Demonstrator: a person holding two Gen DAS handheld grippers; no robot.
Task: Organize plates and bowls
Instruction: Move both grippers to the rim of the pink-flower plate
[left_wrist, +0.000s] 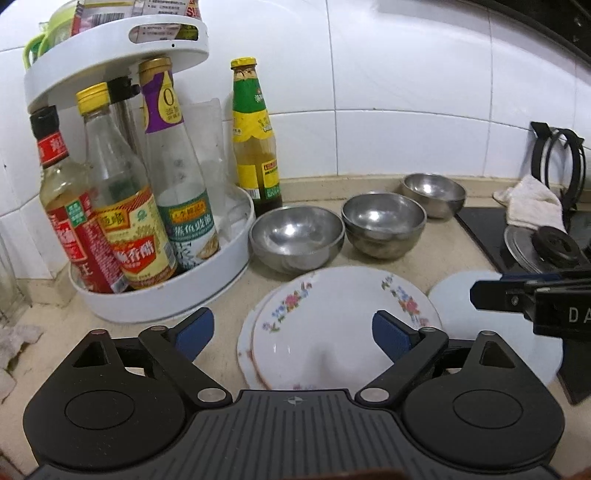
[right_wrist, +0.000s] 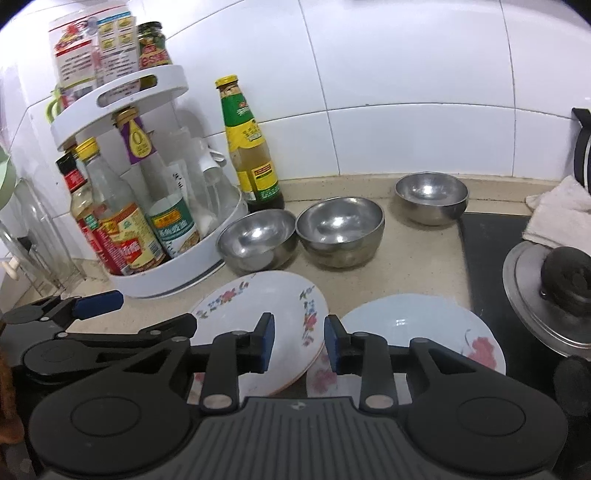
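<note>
a beige counter (left_wrist: 229, 295) is running under white tiles. a white condiment rack (left_wrist: 166, 295) is sitting at nine o'clock, three steel bowls (left_wrist: 297, 236) lining up rims-up toward two o'clock. floral plates (left_wrist: 332, 325) are lying flat, stacked, under the left gripper (left_wrist: 293, 332), which is gaping empty. the right gripper (right_wrist: 299, 343) is hovering slightly parted, unloaded, beside a pale blue plate (right_wrist: 417, 325) near the stove edge.

Home kitchen: stove (right_wrist: 517, 258), sauce bottles (left_wrist: 122, 206)
</note>
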